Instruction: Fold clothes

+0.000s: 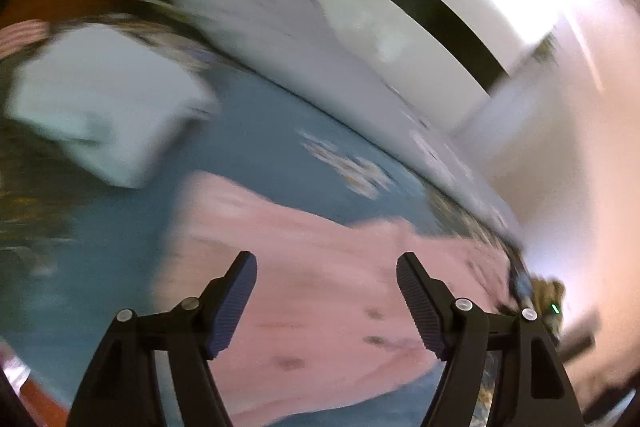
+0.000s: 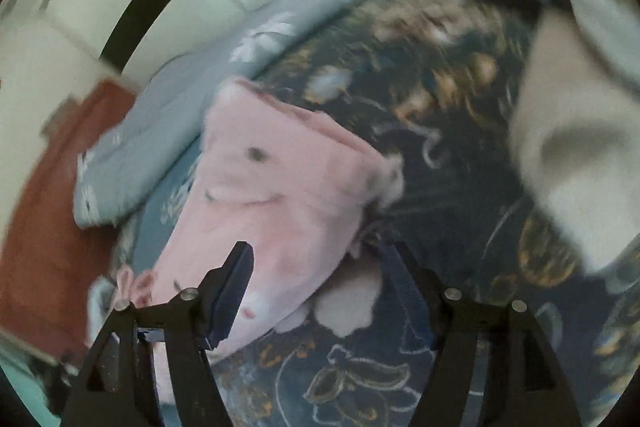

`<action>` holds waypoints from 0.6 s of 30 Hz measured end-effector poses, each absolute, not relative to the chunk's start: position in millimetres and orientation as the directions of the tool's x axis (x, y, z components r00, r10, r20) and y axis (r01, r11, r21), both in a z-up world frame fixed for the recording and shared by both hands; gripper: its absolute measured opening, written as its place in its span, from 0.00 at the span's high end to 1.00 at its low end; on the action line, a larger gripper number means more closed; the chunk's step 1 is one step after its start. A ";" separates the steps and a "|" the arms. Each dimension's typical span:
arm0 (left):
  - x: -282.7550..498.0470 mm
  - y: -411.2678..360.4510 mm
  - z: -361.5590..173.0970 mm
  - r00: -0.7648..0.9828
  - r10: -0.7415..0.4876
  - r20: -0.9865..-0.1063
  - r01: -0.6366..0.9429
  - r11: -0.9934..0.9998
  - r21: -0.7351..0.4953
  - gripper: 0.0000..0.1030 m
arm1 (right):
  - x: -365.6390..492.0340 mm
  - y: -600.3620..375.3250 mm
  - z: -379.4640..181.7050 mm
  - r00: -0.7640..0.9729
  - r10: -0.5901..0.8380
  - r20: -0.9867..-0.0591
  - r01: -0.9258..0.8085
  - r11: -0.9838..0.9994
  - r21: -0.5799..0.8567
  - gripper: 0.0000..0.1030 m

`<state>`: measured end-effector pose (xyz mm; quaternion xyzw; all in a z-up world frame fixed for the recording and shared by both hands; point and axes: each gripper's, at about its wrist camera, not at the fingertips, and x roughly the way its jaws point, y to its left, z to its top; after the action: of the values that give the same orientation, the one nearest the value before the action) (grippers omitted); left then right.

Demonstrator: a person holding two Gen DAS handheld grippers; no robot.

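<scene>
Both the left gripper [image 1: 326, 303] and right gripper [image 2: 320, 291] hang spread and empty above the pink garment [image 2: 272, 187], lying near the bed [image 2: 460, 187] edge; a careless tug could slide it off.

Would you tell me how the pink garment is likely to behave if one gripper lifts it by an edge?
The pink garment will probably flop and drape, since it already lies in soft folds on the bedspread. It looks fleecy, so the ribbed fingers should hold it without much slipping. Its folded layers may fall open when lifted.
</scene>
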<state>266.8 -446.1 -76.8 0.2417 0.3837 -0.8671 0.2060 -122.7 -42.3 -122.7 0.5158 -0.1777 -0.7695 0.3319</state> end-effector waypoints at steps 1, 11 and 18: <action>243.6 -437.5 -81.6 -0.798 -0.136 -0.588 0.523 -0.641 -0.562 0.26 | -125.6 -44.8 -127.8 -0.243 -0.707 -0.664 0.316 -0.705 0.635 0.31; 133.8 -355.7 -138.4 -0.659 -0.025 -0.752 0.502 -0.759 -0.415 0.26 | -152.5 -78.2 -139.0 -0.246 -0.771 -0.587 0.274 -0.636 0.721 0.31; 171.9 -349.9 -107.4 -0.770 0.010 -0.638 0.416 -0.751 -0.513 0.26 | -160.3 -86.9 -138.4 -0.257 -0.763 -0.594 0.231 -0.645 0.728 0.29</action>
<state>171.9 -349.9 -107.4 0.3190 0.3336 -0.8796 0.1154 -160.3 -86.9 -138.4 0.5114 -0.2597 -0.7489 0.3318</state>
